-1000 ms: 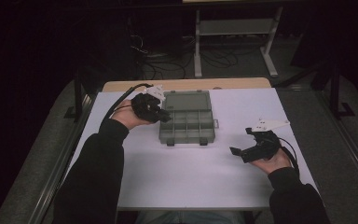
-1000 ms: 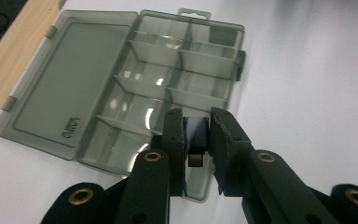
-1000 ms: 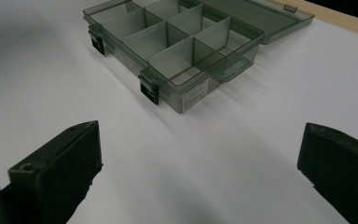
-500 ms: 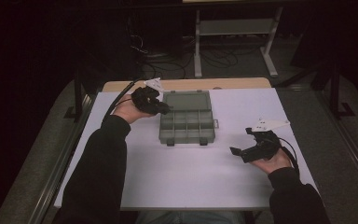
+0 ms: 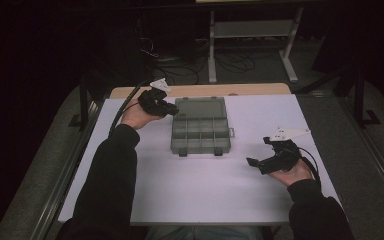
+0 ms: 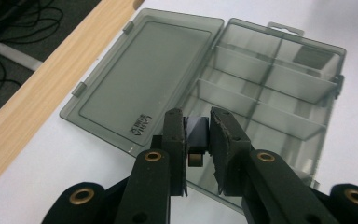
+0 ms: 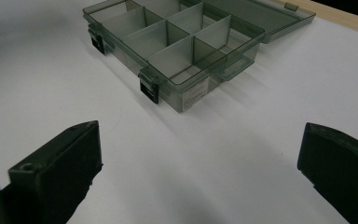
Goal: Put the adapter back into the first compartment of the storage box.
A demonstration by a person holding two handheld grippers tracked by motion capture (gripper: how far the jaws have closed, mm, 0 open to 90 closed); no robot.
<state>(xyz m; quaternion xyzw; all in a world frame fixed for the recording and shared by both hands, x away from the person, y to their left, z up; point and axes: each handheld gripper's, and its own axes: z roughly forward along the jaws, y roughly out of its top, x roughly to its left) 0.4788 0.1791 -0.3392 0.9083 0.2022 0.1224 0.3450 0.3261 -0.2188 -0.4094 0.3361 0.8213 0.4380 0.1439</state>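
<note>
My left gripper (image 6: 196, 135), pinching a small dark block (image 6: 196, 129), should steady above the organizer box (image 5: 201, 130) compartment; right gripper (image 5: 264, 161) gapes empty.

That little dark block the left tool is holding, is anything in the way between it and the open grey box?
Nothing visible is. The left tool grips the small dark block right above the smoky grey plastic compartment box. The box's lid lies flat open on the white table, and the compartments in view look empty.
</note>
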